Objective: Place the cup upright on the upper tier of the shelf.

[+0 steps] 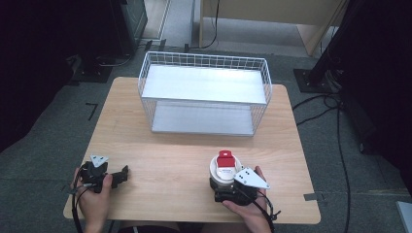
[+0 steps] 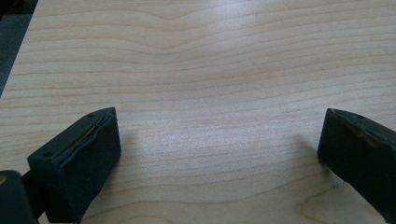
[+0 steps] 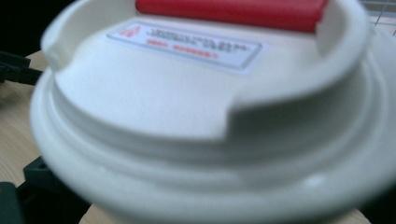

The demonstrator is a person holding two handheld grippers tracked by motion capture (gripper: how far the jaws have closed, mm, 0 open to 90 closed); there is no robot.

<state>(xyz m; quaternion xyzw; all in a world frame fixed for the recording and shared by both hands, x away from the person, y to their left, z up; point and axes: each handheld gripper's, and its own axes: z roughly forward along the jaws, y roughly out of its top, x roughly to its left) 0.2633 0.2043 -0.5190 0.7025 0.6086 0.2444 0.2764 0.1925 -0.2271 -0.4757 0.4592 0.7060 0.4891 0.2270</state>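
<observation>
Currently the left claw (image 1: pixel 125 173) is sitting low over the near-left part of the desk (image 1: pixel 184 145), held in the person's left hand (image 1: pixel 94 196), close to the desk's near edge and left edge. In the left gripper view its two black jaws are standing spread wide, with bare wood grain running between them and nothing pinched.

The right claw (image 1: pixel 224 187) is resting at the near-right part of the desk in the right hand (image 1: pixel 248 206), its grey three-cornered plate (image 1: pixel 251 178) showing on top. A round white lid-like container (image 1: pixel 224 170) with a red tab (image 1: pixel 224 157) and a small printed label (image 3: pixel 184 45) is lying right at this claw. In the right gripper view the white body is crowding the lens and hiding the jaws; whether they are pinching it or merely lying beside it, one cannot tell.

A white wire basket (image 1: pixel 204 65) with two flat shelves is standing at the far side of the desk, its back nearly reaching the far edge. A wide band of bare wood is lying between the basket's front and both claws. The two claws are well apart from each other, with bare desk between them.
</observation>
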